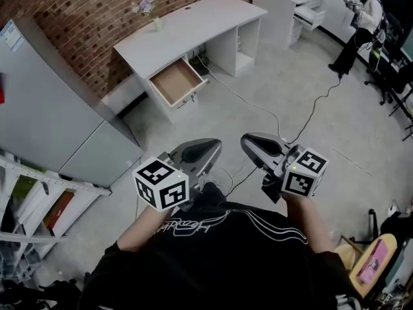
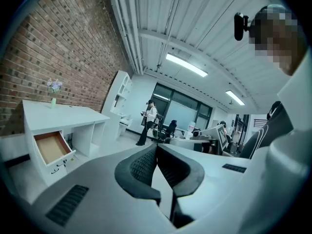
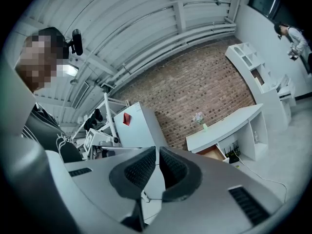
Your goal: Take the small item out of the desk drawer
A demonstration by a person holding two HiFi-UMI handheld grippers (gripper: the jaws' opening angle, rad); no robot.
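Observation:
The white desk (image 1: 193, 24) stands against the brick wall, some way ahead of me. Its wooden drawer (image 1: 174, 82) is pulled out, and I see only its bare bottom; no small item shows in it. The drawer (image 2: 51, 147) also appears at the left of the left gripper view, and the drawer (image 3: 212, 153) peeks out under the desk in the right gripper view. My left gripper (image 1: 213, 147) and right gripper (image 1: 250, 142) are held close to my body, far from the desk. Both are shut with nothing between the jaws.
A grey cabinet (image 1: 51, 121) and a metal rack (image 1: 32, 199) stand at my left. A cable (image 1: 310, 115) runs across the floor. A person (image 1: 361, 24) stands at the far right by a white shelf unit (image 1: 303, 11). A flower vase (image 1: 150, 11) sits on the desk.

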